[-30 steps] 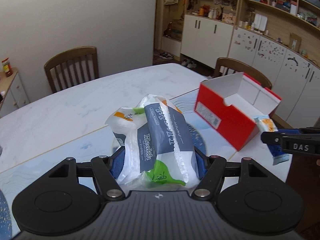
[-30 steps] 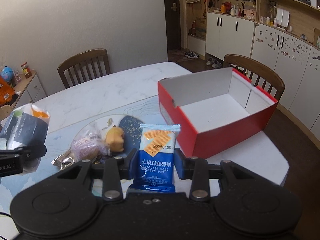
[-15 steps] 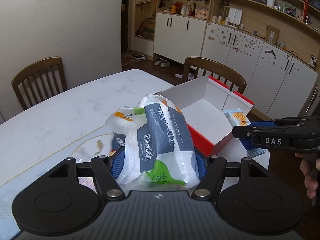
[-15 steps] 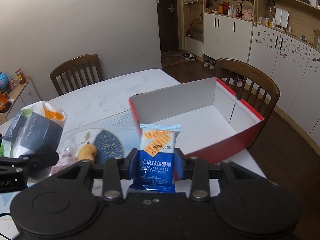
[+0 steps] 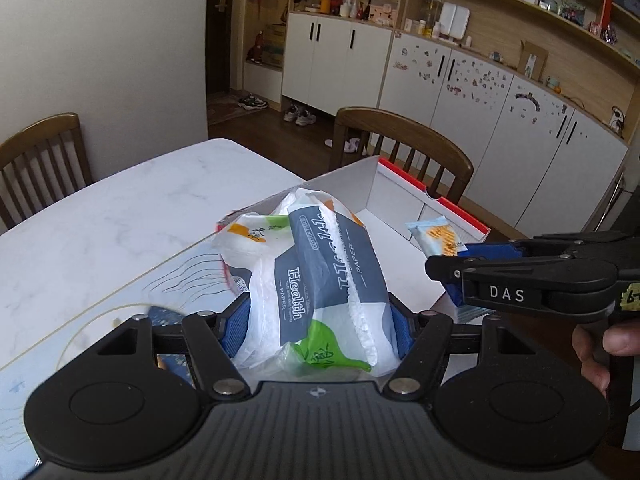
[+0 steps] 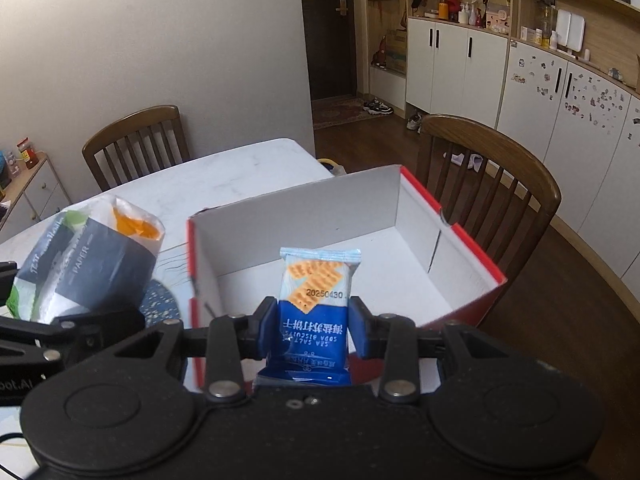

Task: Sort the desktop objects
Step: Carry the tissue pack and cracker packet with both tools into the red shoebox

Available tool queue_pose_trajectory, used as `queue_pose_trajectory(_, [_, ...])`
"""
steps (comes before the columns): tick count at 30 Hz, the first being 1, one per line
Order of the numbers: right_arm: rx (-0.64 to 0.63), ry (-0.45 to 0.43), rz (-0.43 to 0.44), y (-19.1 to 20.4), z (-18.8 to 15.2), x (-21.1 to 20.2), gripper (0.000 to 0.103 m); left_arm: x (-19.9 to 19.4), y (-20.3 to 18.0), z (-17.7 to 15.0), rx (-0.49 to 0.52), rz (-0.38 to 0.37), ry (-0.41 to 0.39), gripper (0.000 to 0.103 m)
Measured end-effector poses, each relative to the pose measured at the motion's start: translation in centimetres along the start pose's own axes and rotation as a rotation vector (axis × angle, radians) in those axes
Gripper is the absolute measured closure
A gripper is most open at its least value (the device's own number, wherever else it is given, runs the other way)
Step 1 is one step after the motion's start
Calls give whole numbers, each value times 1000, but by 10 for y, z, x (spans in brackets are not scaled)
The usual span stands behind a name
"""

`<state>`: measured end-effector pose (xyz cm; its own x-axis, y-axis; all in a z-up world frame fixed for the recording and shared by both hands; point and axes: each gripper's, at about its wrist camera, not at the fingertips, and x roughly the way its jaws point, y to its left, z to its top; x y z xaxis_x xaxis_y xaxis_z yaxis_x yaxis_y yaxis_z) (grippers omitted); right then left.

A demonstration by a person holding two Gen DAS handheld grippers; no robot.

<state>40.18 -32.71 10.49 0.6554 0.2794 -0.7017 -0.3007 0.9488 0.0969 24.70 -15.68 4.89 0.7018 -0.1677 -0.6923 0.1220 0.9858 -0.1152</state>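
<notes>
Left wrist view: The left gripper (image 5: 318, 318) is partly spread, and its blue pads (image 5: 234, 326) press against both sides of a soft tissue pack (image 5: 320, 276) printed "Health PAPER". The pack stands upright between the fingers, crumpled at the top. It is held in front of the red box (image 5: 436, 200), whose white interior lies directly behind the pack. The box rests on the marble table (image 5: 120, 208) near the table's far corner. The right gripper (image 5: 448, 268) enters from the right edge of the view, just beside the box's near right corner, with a biscuit packet (image 5: 436, 236) projecting from its fingertips toward the box. A person's hand (image 5: 596, 348) grips the handle of this unit. A wooden chair (image 5: 404, 140) stands directly behind the box.

Right wrist view: The right gripper (image 6: 312, 326) is narrowed onto the biscuit packet (image 6: 314, 308), with one blue pad on each side of the packet's blue lower half. The packet is upright, its print inverted. It is held above the near wall of the red box (image 6: 472, 248), over the open white interior. The tissue pack (image 6: 88, 264) appears to the left of the box, above the table (image 6: 224, 176), carried by the left gripper (image 6: 60, 328); its fingertips are hidden here behind the pack. A wooden chair (image 6: 492, 160) stands behind the box's right side.
</notes>
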Motion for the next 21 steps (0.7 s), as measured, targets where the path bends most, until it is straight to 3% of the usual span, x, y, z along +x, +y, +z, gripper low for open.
queue_pose_trajectory(21, [-75, 53, -20, -53, 21, 76, 66, 120, -23, 48, 62, 4, 141, 35])
